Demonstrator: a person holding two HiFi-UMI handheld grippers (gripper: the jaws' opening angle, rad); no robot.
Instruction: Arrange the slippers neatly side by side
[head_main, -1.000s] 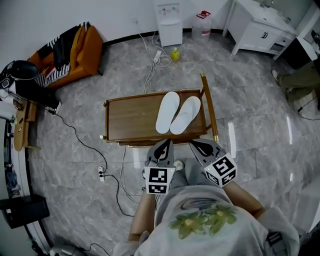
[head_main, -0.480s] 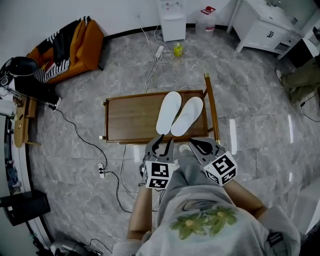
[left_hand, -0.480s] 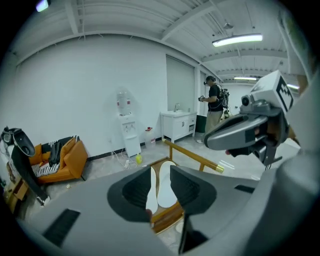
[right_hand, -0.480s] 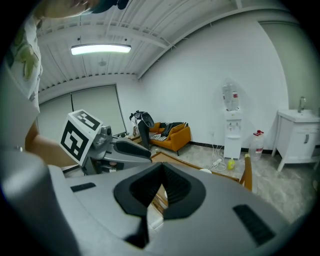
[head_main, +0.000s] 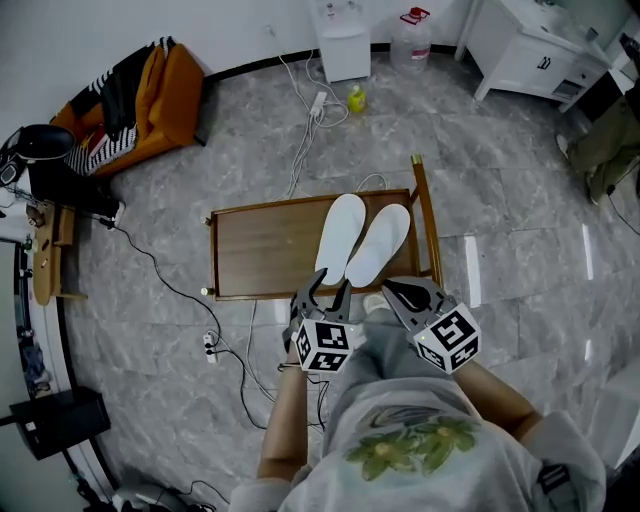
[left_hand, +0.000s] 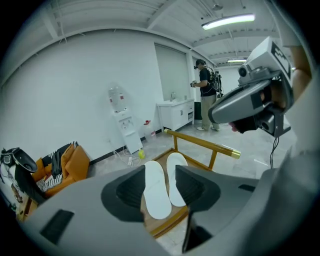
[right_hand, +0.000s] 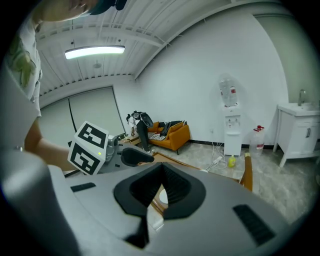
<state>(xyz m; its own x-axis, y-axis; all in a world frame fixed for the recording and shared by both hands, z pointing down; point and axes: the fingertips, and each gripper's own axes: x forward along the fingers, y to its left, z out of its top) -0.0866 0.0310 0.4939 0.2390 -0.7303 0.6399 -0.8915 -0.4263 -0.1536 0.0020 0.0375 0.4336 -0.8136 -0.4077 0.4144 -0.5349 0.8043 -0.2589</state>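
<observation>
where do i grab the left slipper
Take the left slipper by its near end, coming from your side of the table with the left gripper, whose jaws are opening with nothing between them. It lies flat, that end sits by the near edge, and its inner side is close against the right slipper, so only the end and outer edge look free.

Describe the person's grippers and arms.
Both the left gripper and right gripper are grey shells with black ribbed pads, each carrying a white cube with black square markers. The left gripper's jaws are opening on nothing. The person wears a pale short-sleeved shirt with a green flower print.
</observation>
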